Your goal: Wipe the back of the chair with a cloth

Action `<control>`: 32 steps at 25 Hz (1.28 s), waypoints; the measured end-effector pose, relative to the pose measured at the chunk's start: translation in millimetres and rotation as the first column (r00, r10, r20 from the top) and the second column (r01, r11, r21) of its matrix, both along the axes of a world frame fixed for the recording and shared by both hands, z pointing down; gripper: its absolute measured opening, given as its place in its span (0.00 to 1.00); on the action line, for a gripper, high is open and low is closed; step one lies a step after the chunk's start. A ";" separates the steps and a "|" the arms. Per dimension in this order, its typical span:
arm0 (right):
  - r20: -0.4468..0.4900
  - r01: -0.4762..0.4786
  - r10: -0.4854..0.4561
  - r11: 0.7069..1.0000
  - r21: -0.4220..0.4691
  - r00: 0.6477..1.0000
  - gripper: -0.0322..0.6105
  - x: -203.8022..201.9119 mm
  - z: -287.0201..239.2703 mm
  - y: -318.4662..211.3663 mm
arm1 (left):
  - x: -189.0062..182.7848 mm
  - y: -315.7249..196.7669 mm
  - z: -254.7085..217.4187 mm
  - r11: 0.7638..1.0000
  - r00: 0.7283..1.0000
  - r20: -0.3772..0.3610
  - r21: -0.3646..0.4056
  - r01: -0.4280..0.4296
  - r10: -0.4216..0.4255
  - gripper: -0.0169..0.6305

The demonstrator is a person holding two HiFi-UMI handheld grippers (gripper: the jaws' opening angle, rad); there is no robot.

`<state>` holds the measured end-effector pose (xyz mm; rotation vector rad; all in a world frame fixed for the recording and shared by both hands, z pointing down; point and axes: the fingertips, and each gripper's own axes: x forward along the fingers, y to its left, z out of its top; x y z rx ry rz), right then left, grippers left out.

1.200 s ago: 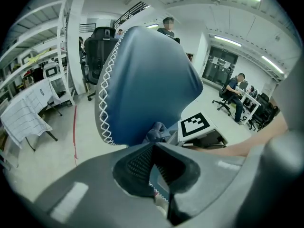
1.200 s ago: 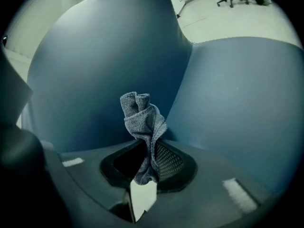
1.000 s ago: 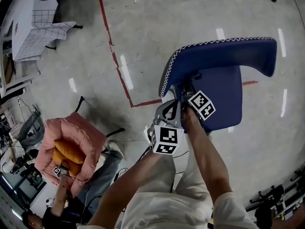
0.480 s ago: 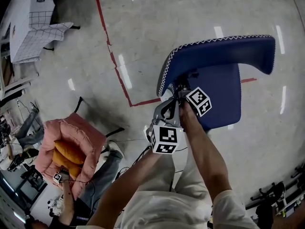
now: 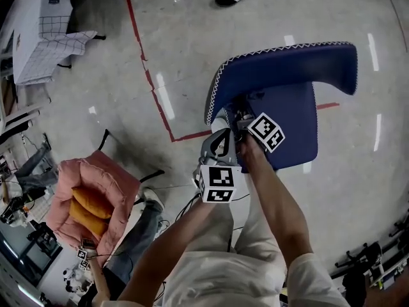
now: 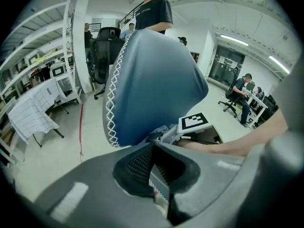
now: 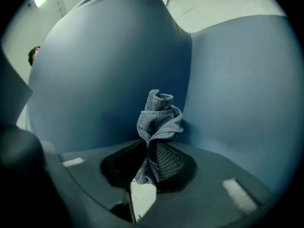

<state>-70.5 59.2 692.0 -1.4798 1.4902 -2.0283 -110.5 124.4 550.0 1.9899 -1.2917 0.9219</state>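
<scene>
Holding a grey cloth (image 7: 159,115) at the blue chair (image 5: 281,72).
The cloth is clamped in the right tongs (image 7: 151,152) and is bunched up at the crease where two blue chair surfaces meet. The left tongs (image 6: 153,151) are closed on the white-stitched edge of the chair back. The chair is stood on a grey floor (image 5: 96,75) marked with red tape (image 5: 153,91).

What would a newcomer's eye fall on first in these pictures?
First comes the blue chair with white zigzag stitching, right of centre in the head view. Next, the right gripper pinches a grey cloth up at the crease where the chair's blue surfaces meet, while the left gripper is shut on its stitched edge. Last, a pink cushioned seat stands at lower left.
</scene>
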 end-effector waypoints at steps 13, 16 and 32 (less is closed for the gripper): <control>-0.022 0.077 -0.075 0.995 0.061 0.997 0.18 13.7 -42.7 -12.6 | 1.0 -1.7 -24.6 0.998 0.998 0.004 -0.007 0.060 -0.060 0.03; -0.040 0.120 -0.117 0.990 0.081 0.992 0.18 13.9 -55.4 -15.1 | -2.5 -2.5 -30.4 0.997 0.997 0.006 -0.005 0.074 -0.074 0.03; -0.084 0.291 -0.280 0.941 0.171 0.956 0.18 -5.4 -113.8 -13.5 | -13.6 4.8 -56.2 0.989 0.988 0.018 0.005 0.151 -0.151 0.03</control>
